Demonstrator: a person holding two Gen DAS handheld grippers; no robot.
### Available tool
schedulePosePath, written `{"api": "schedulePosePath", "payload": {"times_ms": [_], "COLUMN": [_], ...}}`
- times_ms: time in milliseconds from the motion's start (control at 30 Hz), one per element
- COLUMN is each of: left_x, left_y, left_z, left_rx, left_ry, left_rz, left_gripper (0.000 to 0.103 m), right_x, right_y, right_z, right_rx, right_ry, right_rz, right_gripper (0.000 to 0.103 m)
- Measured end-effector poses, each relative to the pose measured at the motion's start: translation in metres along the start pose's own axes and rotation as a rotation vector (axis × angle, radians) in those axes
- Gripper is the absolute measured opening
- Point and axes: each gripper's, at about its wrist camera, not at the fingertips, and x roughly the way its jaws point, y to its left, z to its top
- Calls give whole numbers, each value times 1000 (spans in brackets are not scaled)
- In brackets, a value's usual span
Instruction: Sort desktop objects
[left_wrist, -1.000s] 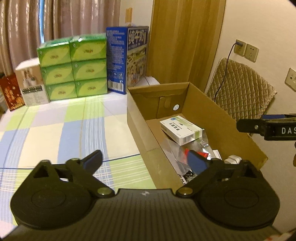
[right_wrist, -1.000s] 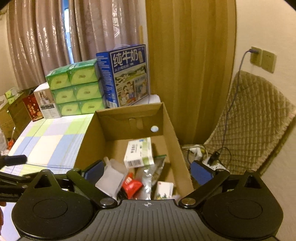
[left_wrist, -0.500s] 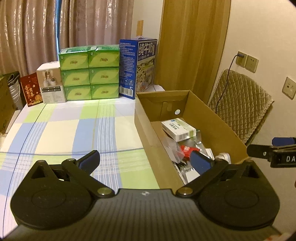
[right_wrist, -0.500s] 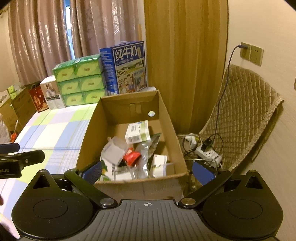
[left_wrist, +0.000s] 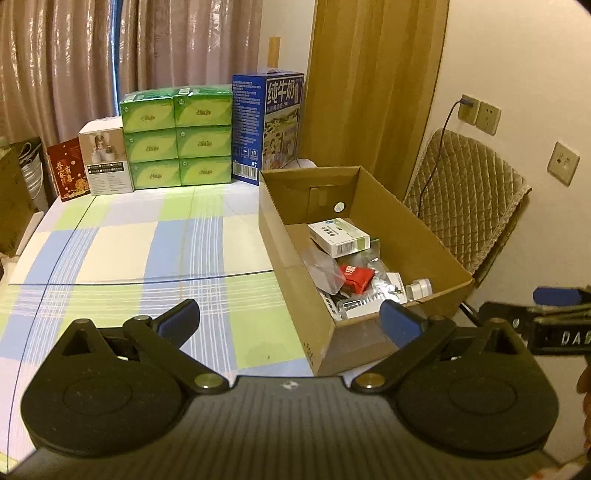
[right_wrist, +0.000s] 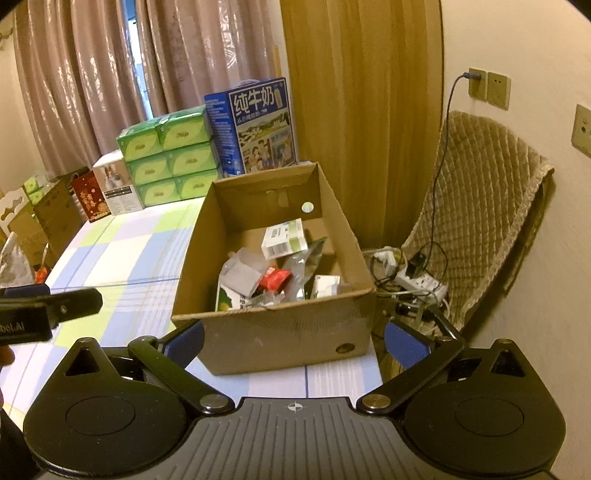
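Both grippers, left gripper (left_wrist: 290, 321) and right gripper (right_wrist: 293, 341), hang empty with jaws spread wide. Looks like sorting is done: worktop (left_wrist: 122, 254) bare, items all in the cardboard box (right_wrist: 280, 332). Next: likely a check only. Readable: "纯牛奶" on blue milk carton (right_wrist: 258, 125); pill box (left_wrist: 338, 236) text too small.

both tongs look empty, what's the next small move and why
Probably draw both tongs back and stop. The left tongs and right tongs are open and hold nothing, the small items sit inside the cardboard box, and the checked tablecloth shows nothing loose left to sort; only the stacked green packs line its far edge.
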Motion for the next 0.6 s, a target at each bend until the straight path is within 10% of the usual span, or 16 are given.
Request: {"api": "schedulePosePath", "payload": {"times_ms": [600], "left_x": [-9], "left_y": [-2], "left_z": [-8], "left_rx": [-41], "left_ry": [29], "left_rz": [-13], "left_gripper": [102], "right_x": [-20], "right_y": [13], "right_z": [-4], "right_rx": [-15], "right_ry": [-26], "right_rz": [14], "right_gripper": [101]}}
